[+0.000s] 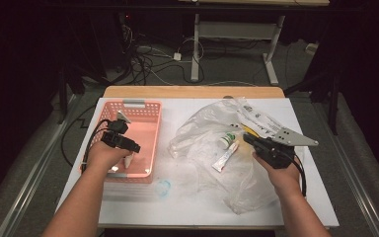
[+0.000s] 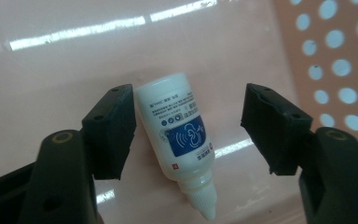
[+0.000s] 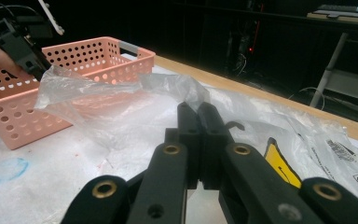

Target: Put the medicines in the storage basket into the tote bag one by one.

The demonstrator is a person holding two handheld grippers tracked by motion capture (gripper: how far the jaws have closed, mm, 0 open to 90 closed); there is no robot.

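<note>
White bottle — between left tool jaws, untouched — in basket.

**Left gripper in the basket, right gripper at the plastic bag**

The left gripper reaches into the pink basket on the table's left, over a small white bottle. On the right, the right gripper rests at a crumpled clear plastic bag, near a white tube and a green-capped bottle.
</note>
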